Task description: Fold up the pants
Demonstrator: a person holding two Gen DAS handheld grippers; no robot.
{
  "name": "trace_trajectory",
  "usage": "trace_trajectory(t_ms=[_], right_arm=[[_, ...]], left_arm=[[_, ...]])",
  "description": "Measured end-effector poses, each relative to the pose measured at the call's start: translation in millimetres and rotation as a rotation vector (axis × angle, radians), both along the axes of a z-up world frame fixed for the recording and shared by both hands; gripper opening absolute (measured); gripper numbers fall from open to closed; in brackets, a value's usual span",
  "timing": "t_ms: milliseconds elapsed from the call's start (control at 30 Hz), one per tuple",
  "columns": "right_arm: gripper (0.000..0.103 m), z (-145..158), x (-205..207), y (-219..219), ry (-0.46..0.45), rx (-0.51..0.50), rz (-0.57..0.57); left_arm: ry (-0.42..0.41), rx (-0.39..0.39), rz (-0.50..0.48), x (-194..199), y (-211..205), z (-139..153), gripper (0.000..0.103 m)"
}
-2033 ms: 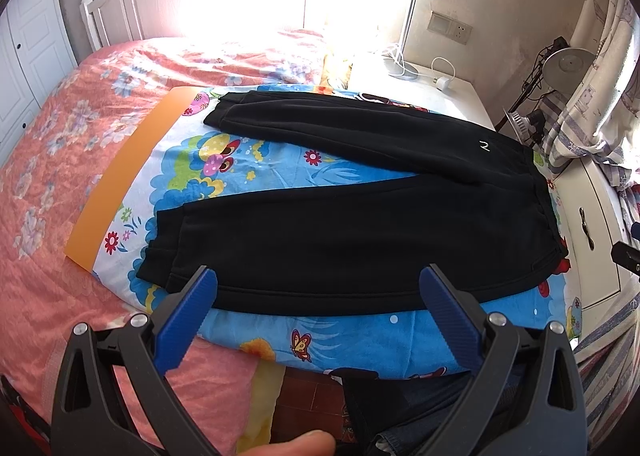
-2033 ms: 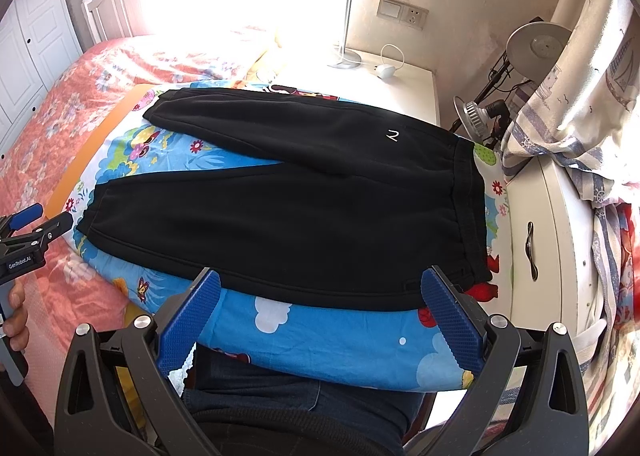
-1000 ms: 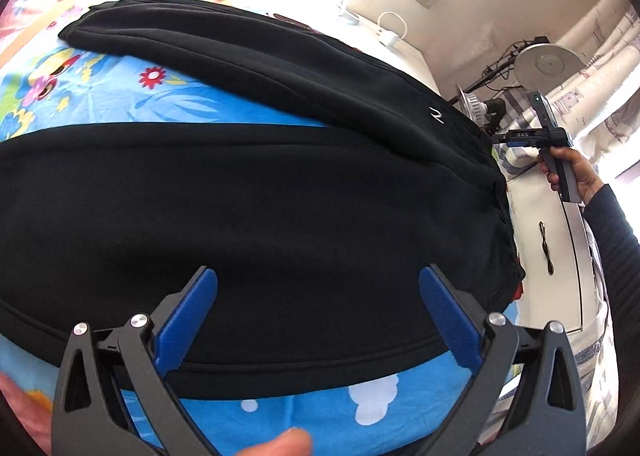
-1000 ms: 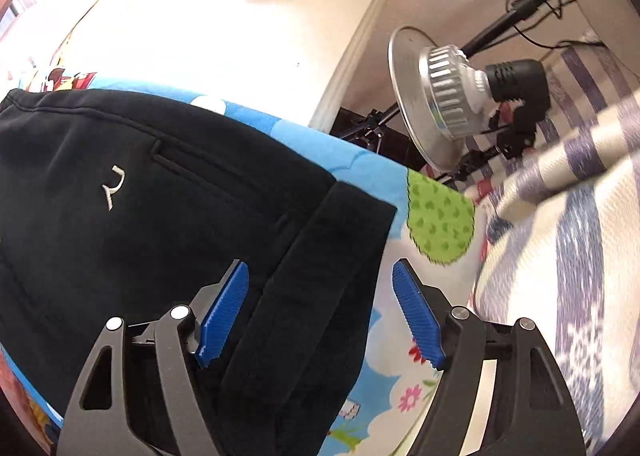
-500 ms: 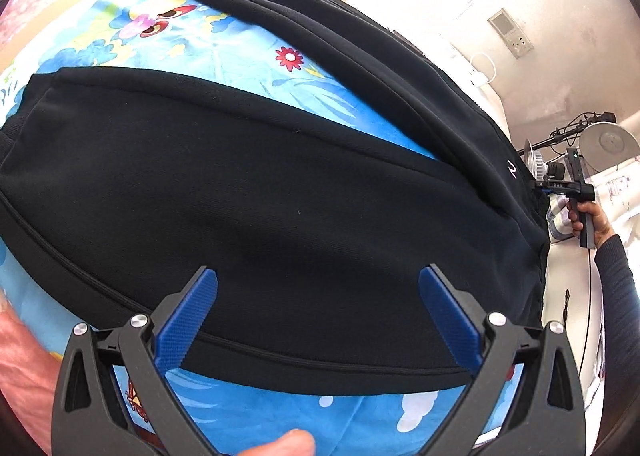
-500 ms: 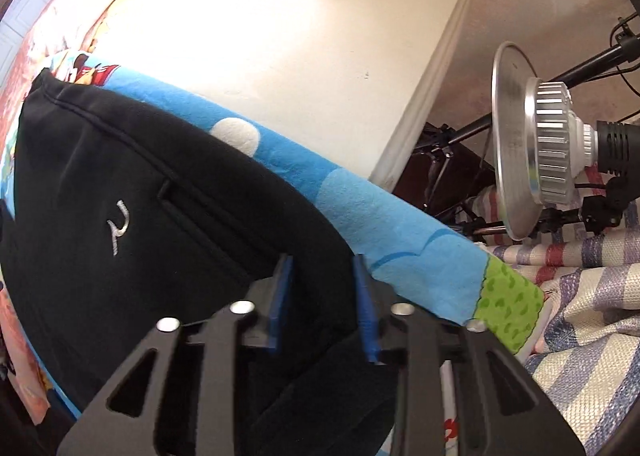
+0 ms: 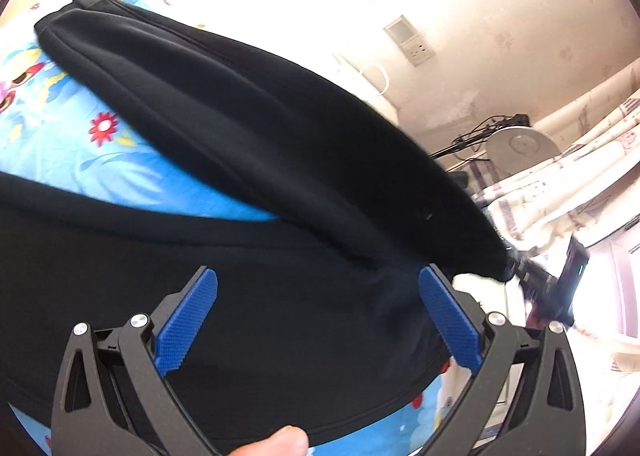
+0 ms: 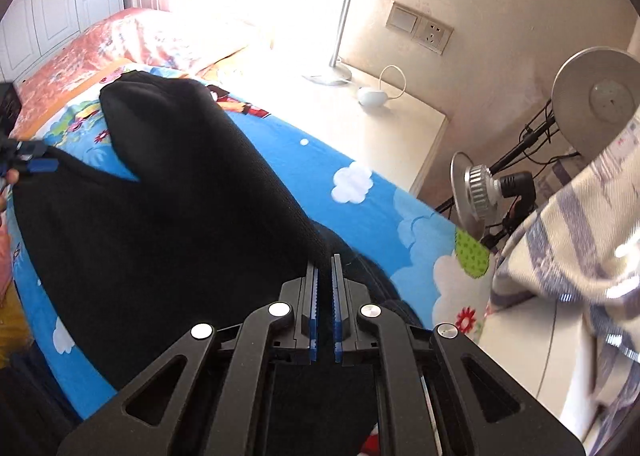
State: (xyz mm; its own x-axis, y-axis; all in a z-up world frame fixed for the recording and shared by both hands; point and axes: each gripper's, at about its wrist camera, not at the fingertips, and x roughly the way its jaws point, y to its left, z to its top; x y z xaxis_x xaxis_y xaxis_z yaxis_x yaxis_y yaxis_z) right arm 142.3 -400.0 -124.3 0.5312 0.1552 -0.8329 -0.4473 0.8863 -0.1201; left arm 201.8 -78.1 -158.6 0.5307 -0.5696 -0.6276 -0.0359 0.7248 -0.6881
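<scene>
Pants (image 8: pixel 168 240) run lengthwise away from right gripper (image 8: pixel 324 304), which is clamped on their waistband corner; left gripper (image 7: pixel 316 320) gapes wide over the near leg, holding nothing.

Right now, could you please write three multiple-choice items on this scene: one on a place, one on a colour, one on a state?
1. Where do the black pants lie?
A. on the blue cartoon sheet
B. on the white nightstand
C. on the floor

2. What colour are the left gripper's pads?
A. red
B. blue
C. green

3. How does the right gripper stand?
A. wide open
B. shut on a lamp
C. shut on the pants

Key: 1 A, the sheet shows all round the pants; 2 B, both pads are blue; 3 C, black cloth sits pinched between its nearly closed jaws.
</scene>
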Motion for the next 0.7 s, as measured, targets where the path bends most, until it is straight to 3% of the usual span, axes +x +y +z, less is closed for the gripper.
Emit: trace_trajectory(t_ms=[100, 167, 267, 500, 533, 567, 600, 633, 700], right_arm=[[0.007, -39.1, -39.1, 4.5, 0.056, 0.077, -0.035], [0.007, -61.2, -49.1, 6.0, 0.085, 0.106, -0.058], [0.007, -72.0, -59.3, 10.7, 0.073, 0.095, -0.061], [0.007, -64.1, -67.5, 8.2, 0.057, 0.105, -0.042], [0.007, -63.5, -67.6, 7.5, 0.057, 0.099, -0.036], [0.006, -62.6, -69.4, 5.7, 0.056, 0.094, -0.036], [0.006, -60.3, -70.8, 2.5, 0.053, 0.093, -0.041], [0.006, -57.1, -72.6, -2.5, 0.047, 0.094, -0.052], [0.006, -51.0, -78.6, -17.4, 0.035, 0.105, -0.098]], left_arm=[[0.028, -0.223, -0.049, 24.1, -3.9, -18.5, 0.090], [0.099, -0.295, -0.045, 40.8, -6.8, -43.7, 0.073], [0.176, -0.305, 0.002, 58.6, -5.6, -71.1, 0.064], [0.286, -0.286, 0.068, 105.0, -6.8, -101.8, 0.062], [0.304, -0.273, 0.074, 113.2, -6.5, -105.0, 0.052], [0.317, -0.253, 0.081, 116.6, -6.0, -106.5, 0.034], [0.320, -0.233, 0.085, 119.5, -6.3, -103.3, 0.023], [0.306, -0.233, 0.085, 118.3, -3.9, -96.4, 0.015], [0.231, -0.238, 0.091, 90.6, -2.0, -70.4, 0.009]])
